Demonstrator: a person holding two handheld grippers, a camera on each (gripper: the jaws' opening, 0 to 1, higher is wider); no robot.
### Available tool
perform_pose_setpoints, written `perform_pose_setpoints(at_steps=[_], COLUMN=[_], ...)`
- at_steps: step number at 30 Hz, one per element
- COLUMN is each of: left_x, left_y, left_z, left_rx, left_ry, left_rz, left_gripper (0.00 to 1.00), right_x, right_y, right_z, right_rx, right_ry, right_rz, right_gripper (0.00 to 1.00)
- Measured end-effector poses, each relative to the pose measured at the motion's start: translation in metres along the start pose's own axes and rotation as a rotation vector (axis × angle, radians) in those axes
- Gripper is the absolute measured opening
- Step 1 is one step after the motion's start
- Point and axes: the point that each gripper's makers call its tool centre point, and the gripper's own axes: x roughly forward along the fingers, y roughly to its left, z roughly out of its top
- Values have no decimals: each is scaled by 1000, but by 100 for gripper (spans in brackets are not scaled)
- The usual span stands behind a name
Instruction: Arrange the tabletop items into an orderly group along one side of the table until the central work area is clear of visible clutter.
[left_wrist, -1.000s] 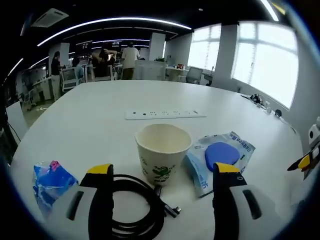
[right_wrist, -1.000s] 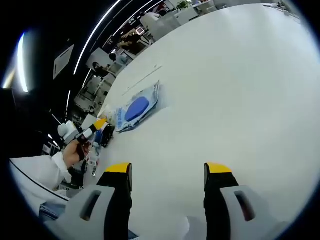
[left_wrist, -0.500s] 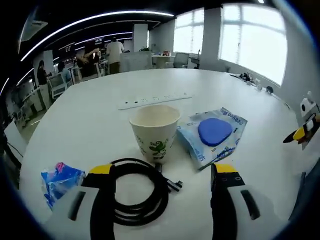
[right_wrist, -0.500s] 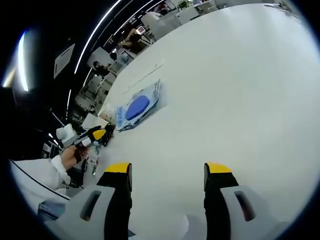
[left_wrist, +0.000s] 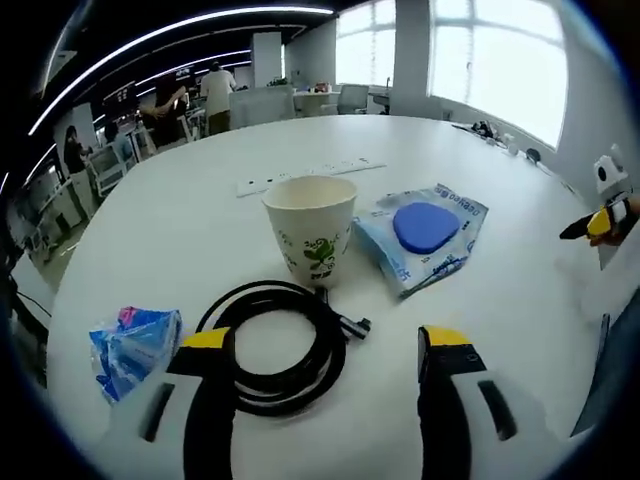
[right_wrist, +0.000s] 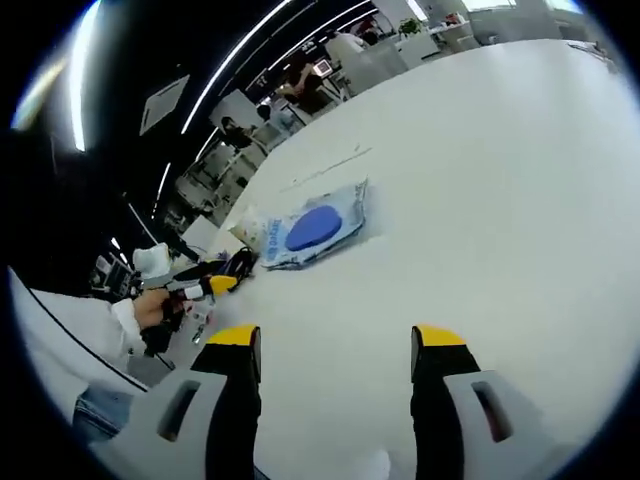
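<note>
Paper cup (left_wrist: 310, 228) upright | glossy black cable (left_wrist: 272, 344) coiled | crinkly, probably plastic pouch (left_wrist: 425, 236) flat | both tools (left_wrist: 326, 350) (right_wrist: 337, 345) agape, empty

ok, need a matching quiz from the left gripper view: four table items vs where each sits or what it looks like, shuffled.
Items:
1. paper cup
2. black cable
3. blue crumpled wrapper
4. power strip

Descriptions:
A. coiled, nearest the left hand-held gripper
B. long, white, lying beyond the cup
C. upright, green print on its side
D. at the view's left, beside the coil

Pairs: 1-C, 2-A, 3-D, 4-B
</note>
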Motion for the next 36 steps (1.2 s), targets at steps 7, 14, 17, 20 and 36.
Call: perform_pose_setpoints(at_steps=[7, 14, 17, 20, 36], left_x=[-7, -13, -14, -15, -3], left_y=[5, 3, 3, 3, 10], left_z=[-6, -4, -1, 1, -3], left_rx=[-8, 10, 16, 17, 13], left_ry=[4, 4, -3, -9, -3], left_rz=[5, -5, -7, -11, -28], left_gripper=[75, 74, 74, 74, 73], right_x=[11, 18, 19, 18, 29], right_y=[23, 44, 47, 53, 96], right_z=[14, 51, 62, 74, 164], right_rx=[-124, -228, -266, -292, -568], right_ry=[23, -2, -2, 1, 18], right_rz=[56, 95, 104, 130, 209], right_gripper=[60, 61, 61, 61, 63])
